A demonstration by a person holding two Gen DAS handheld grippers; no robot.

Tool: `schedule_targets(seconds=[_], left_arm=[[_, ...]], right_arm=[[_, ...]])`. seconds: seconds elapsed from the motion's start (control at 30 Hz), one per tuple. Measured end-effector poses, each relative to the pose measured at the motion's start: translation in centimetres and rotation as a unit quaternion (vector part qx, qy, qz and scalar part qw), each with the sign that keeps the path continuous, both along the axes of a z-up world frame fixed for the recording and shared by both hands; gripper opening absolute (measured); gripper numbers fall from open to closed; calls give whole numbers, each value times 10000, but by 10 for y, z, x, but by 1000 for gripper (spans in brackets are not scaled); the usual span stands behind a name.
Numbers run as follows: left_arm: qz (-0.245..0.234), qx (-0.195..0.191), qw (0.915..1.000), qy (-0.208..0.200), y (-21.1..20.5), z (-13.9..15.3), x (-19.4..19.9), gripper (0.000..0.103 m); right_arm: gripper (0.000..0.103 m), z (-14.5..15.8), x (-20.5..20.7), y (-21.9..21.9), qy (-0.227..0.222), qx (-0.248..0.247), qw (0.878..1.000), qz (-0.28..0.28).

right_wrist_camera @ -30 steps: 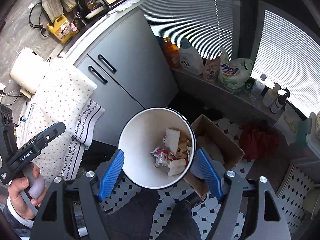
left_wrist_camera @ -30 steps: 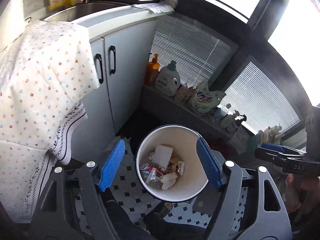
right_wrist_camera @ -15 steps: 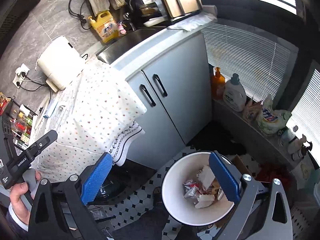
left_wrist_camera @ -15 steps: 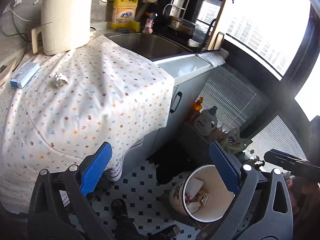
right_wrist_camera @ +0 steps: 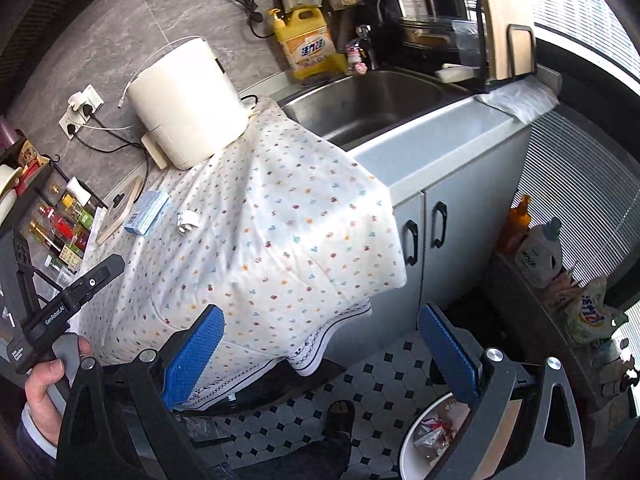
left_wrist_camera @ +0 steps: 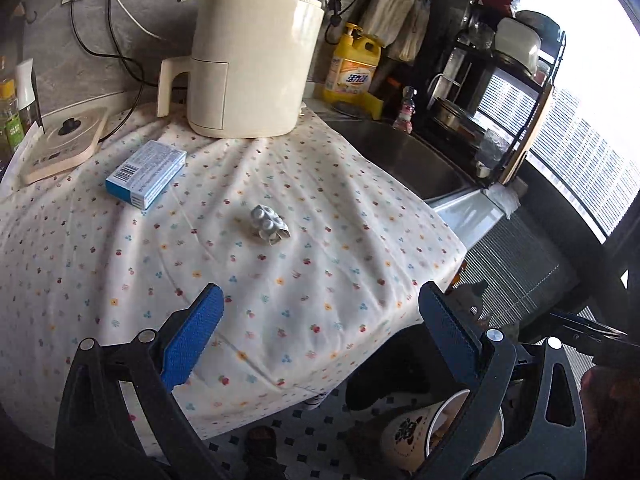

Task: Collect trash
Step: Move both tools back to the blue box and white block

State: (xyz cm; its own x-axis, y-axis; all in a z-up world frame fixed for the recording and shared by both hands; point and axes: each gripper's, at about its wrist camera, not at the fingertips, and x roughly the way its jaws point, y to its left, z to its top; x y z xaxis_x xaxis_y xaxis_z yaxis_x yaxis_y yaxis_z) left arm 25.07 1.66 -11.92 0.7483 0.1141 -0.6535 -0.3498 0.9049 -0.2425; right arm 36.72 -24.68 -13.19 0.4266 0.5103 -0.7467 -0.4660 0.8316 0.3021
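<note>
A crumpled silver blister pack lies near the middle of the flowered cloth that covers the counter. A blue and white carton lies behind it to the left. My left gripper hangs above the cloth's near edge, open and empty, well short of the pack. My right gripper is also open and empty, farther back over the cloth's hanging corner. From there the blister pack and the carton look small. The white trash bin with wrappers stands on the floor at lower right, half hidden by the gripper.
A cream appliance stands at the back of the cloth, with a flat scale-like device to its left. A steel sink and yellow detergent jug lie to the right. A hand holds the left tool's handle. Bottles line a low ledge.
Both views have swung up and left from looking into the bin to the clothed counter. The bin has slid to the lower right corner. Both pairs of jaws have spread wider.
</note>
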Motion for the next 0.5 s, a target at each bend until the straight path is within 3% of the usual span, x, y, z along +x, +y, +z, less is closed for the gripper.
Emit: schedule_targets(seconds=[0.37, 0.5], left_arm=[[289, 232, 9993, -64, 103, -6, 3, 97], [376, 370, 9986, 33, 135, -12, 10, 97]], right_arm=[[95, -5, 20, 118, -101, 13, 9991, 409], [94, -4, 26, 141, -84, 83, 9992, 382]])
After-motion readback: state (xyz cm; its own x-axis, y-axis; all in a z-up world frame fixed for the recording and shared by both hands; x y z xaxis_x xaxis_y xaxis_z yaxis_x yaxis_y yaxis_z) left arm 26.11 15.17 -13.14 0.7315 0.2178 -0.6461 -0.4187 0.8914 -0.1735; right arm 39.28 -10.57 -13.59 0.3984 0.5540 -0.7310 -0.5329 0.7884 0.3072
